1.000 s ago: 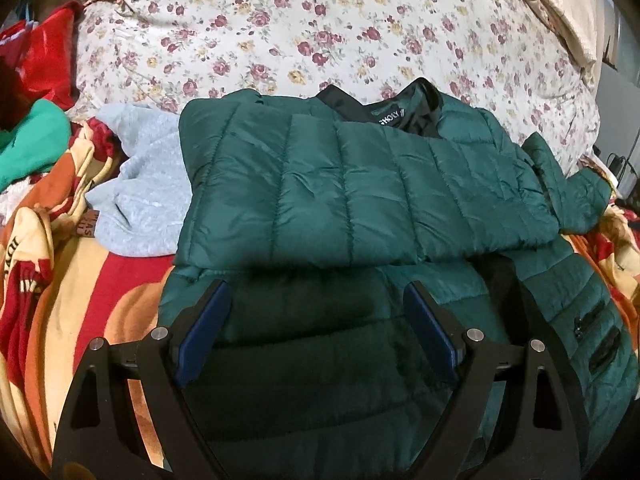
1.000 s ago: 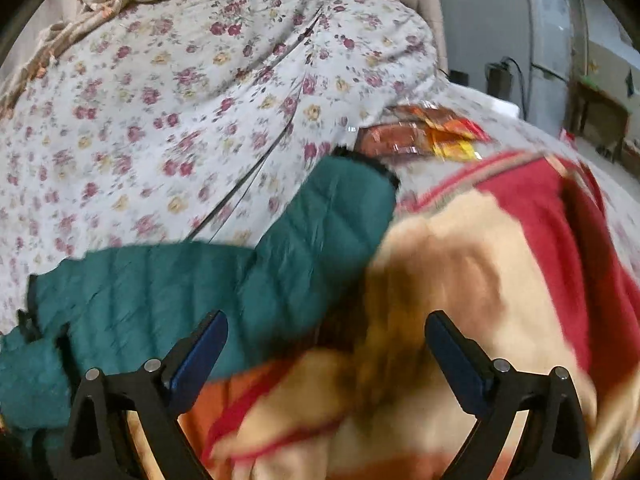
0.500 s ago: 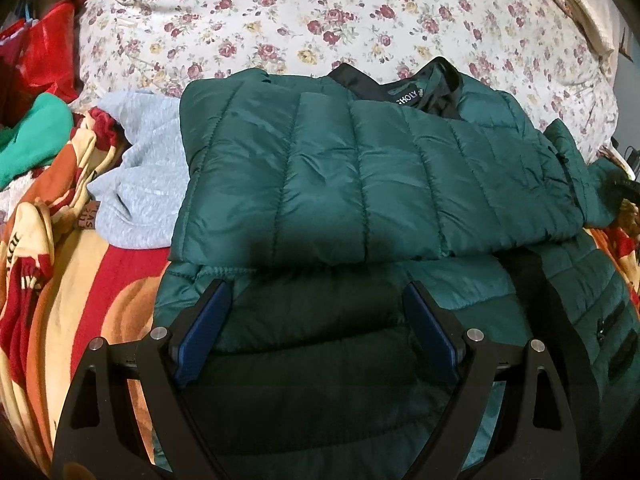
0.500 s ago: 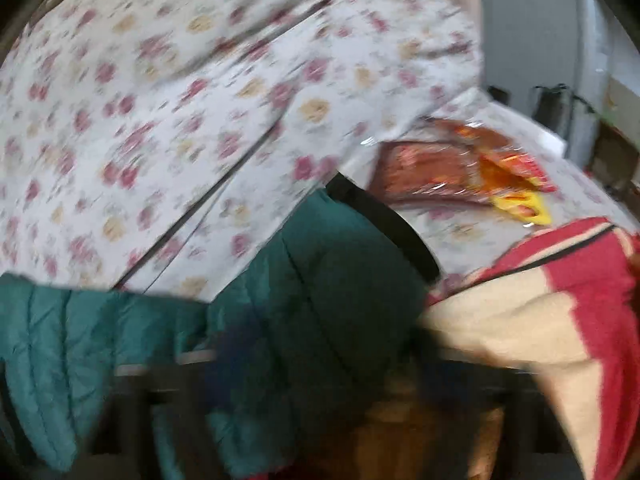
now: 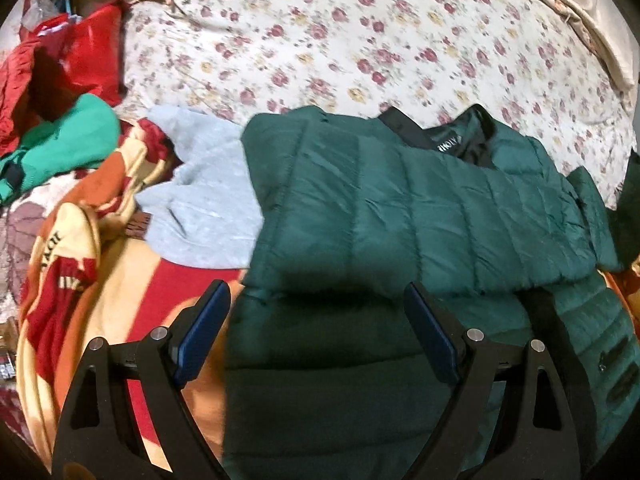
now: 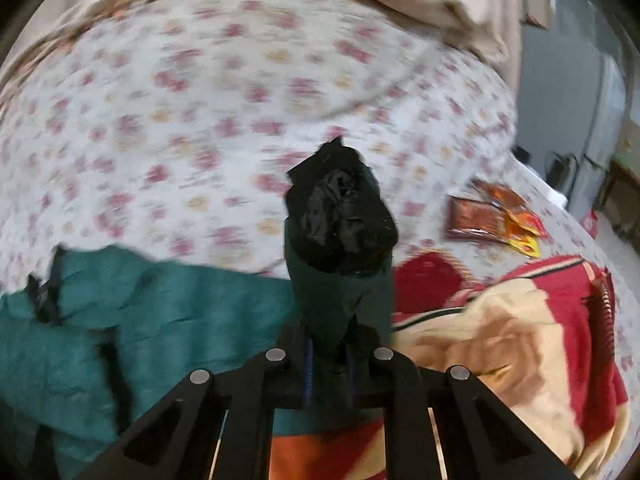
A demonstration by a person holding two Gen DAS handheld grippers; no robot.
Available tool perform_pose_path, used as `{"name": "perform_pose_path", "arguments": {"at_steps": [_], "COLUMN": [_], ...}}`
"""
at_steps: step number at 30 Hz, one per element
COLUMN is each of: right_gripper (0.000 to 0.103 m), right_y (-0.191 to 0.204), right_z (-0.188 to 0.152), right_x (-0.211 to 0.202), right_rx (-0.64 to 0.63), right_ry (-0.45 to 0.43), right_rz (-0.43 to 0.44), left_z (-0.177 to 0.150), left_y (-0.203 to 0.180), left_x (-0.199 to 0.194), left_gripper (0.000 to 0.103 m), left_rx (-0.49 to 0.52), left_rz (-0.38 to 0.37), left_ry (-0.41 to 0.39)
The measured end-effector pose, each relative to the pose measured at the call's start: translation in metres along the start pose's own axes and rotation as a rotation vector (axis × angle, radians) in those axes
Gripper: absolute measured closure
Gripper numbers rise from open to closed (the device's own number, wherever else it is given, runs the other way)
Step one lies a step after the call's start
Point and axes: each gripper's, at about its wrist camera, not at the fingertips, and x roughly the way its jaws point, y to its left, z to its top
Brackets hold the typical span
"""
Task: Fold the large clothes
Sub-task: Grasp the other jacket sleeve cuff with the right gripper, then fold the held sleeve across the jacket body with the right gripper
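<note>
A dark green puffer jacket [image 5: 420, 216] lies on the bed, its left side folded over the body and its black collar at the far edge. My left gripper [image 5: 316, 320] hovers open just above the jacket's near part, with nothing between its blue pads [image 5: 200, 336]. In the right wrist view my right gripper [image 6: 328, 376] is shut on the cuff end of the jacket's sleeve [image 6: 340, 248], which sticks up past the fingers and shows its black lining. The rest of the jacket [image 6: 120, 320] trails to the left below it.
A floral quilt [image 5: 360, 40] covers the far bed. A grey garment [image 5: 204, 192], a bright green one [image 5: 64, 140] and a red one [image 5: 60, 64] lie at the left on a red and cream blanket [image 5: 112, 300]. Snack packets [image 6: 496, 216] lie at the right.
My right gripper went from open beside the sleeve to shut on its cuff, and has lifted it off the bed. The left gripper shifted slightly and stays open.
</note>
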Motion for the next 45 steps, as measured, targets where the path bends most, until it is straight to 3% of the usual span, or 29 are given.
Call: {"name": "perform_pose_path", "arguments": {"at_steps": [5,14,21,23,27,30,31,35,40,43,45], "right_gripper": [0.093,0.093,0.093,0.092,0.091,0.074,0.062,0.035,0.028,0.027,0.021], "right_y": [0.107,0.280,0.367,0.385,0.391,0.385,0.382,0.359,0.310,0.274,0.254], "right_z": [-0.030,-0.077,-0.099,-0.109,-0.117,-0.117,-0.118,-0.120,-0.137,-0.152,-0.164], "right_x": [-0.012,-0.009,-0.011,-0.005,0.006,-0.001,-0.006,-0.033,-0.066,-0.079,-0.079], "right_rx": [-0.119,-0.352,-0.447,-0.497,-0.539,-0.556,-0.568,-0.596,-0.625,-0.586,-0.540], "right_ry": [-0.031,-0.025,0.004,0.022,0.038,0.028,0.016,-0.023,-0.041,-0.039,-0.023], "right_rz": [0.005,0.120,0.233,0.227,0.226,0.250,0.239,0.261,0.243,0.245,0.255], "left_z": [0.001,0.009,0.011,0.010,0.009,0.009,0.008,0.007,0.006,0.004,0.003], "left_y": [0.003,0.010,0.019,0.020,0.020,0.019,0.019,0.018,0.016,0.015,0.014], "left_x": [-0.002,-0.002,-0.001,0.001,0.006,0.008,0.009,0.009,0.012,0.013,0.013], "left_gripper": [0.015,0.015,0.015,0.015,0.015,0.015,0.015,0.015,0.015,0.015,0.015], "left_rx": [-0.003,-0.058,-0.103,-0.107,-0.106,-0.102,-0.100,-0.096,-0.083,-0.075,-0.068], "left_rz": [0.009,-0.022,-0.018,-0.014,-0.009,-0.004,-0.002,0.005,0.014,0.022,0.023], "left_ry": [-0.008,-0.009,0.002,0.015,0.037,0.045,0.047,0.046,0.051,0.050,0.047]}}
